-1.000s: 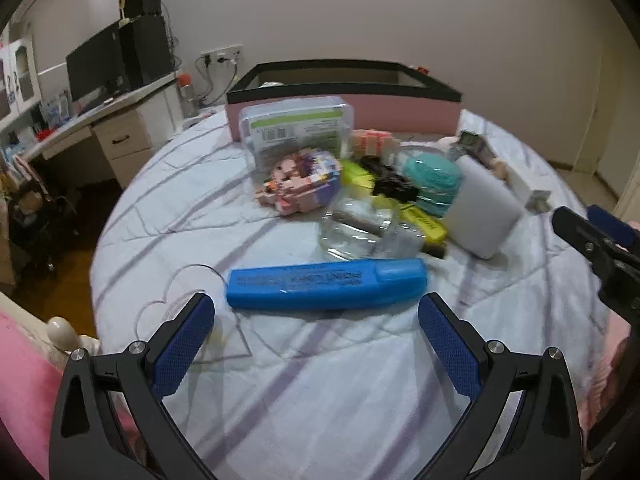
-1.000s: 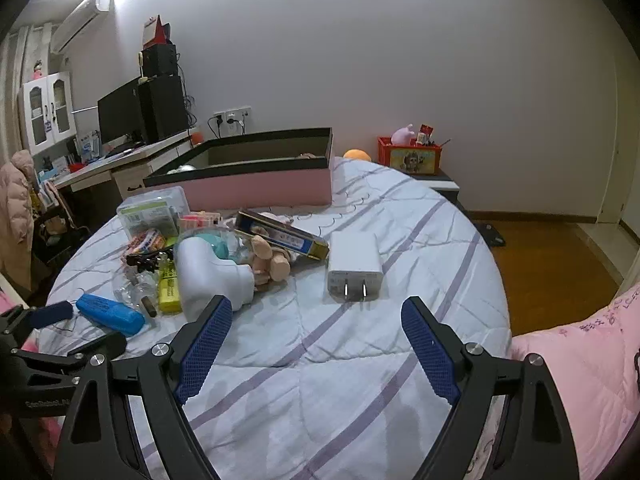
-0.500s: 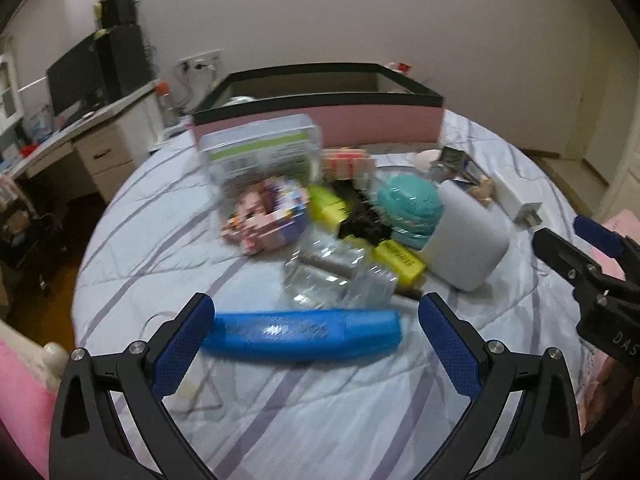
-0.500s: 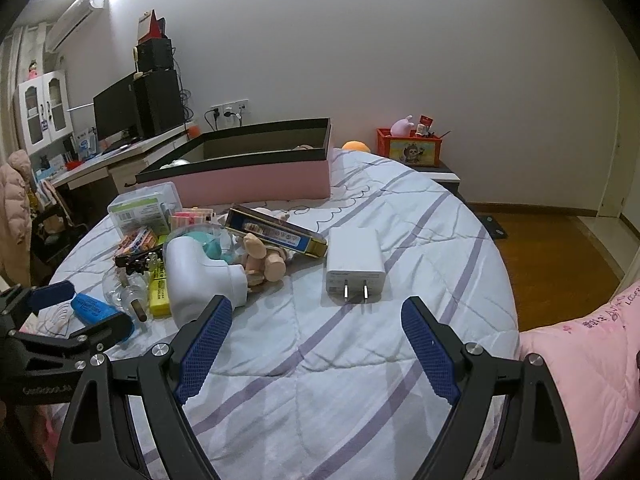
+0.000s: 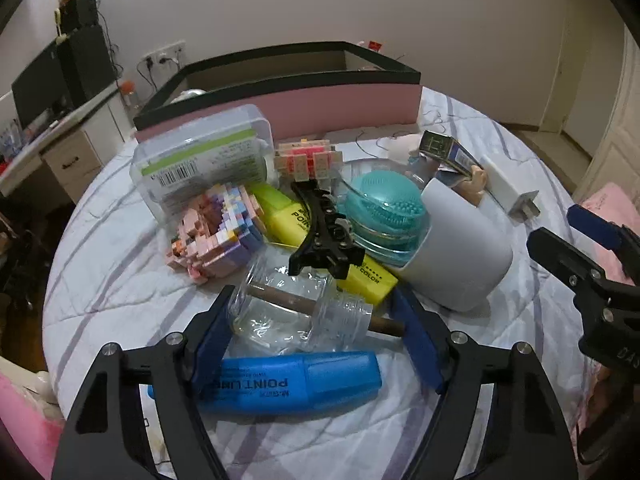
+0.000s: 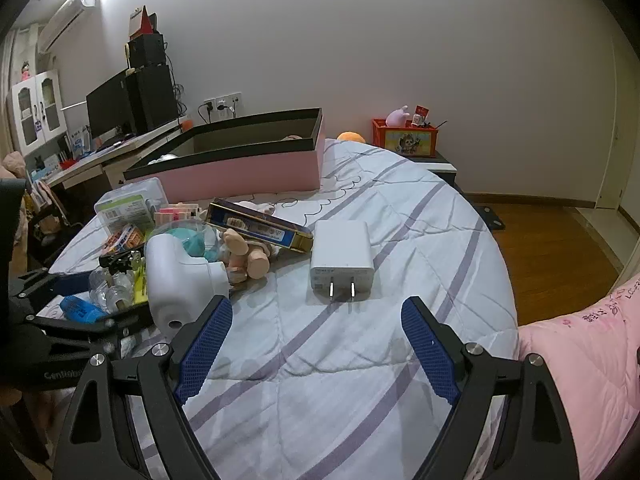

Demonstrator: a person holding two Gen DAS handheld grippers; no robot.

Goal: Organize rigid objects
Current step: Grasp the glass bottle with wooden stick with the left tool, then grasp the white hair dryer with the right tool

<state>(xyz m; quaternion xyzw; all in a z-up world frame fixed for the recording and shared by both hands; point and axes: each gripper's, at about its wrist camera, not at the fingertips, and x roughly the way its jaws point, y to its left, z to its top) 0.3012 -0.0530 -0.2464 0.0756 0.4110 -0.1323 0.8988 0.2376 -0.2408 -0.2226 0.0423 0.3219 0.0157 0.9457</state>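
My left gripper point(image 5: 316, 344) is open with its jaws either side of a clear plastic bottle point(image 5: 296, 312) lying on the bed; a blue highlighter point(image 5: 288, 384) lies just under the jaws. Beyond it are yellow highlighters point(image 5: 288, 212), a black clip point(image 5: 324, 236), a pink block toy point(image 5: 216, 236), a teal brush point(image 5: 384, 208) and a white device point(image 5: 464, 256). My right gripper point(image 6: 316, 344) is open and empty over the striped quilt, just short of a white charger point(image 6: 342, 256). The pink box point(image 6: 244, 160) stands open at the back.
A clear lidded case point(image 5: 204, 160), a blue-gold box point(image 6: 260, 228) and a small doll point(image 6: 248, 258) lie in the pile. A pink blanket point(image 6: 580, 360) is at the right. A desk with a monitor point(image 6: 116, 112) stands left of the bed.
My left gripper has moved forward and down over the blue highlighter, so its jaws now flank the clear bottle. My right gripper has edged closer to the charger.
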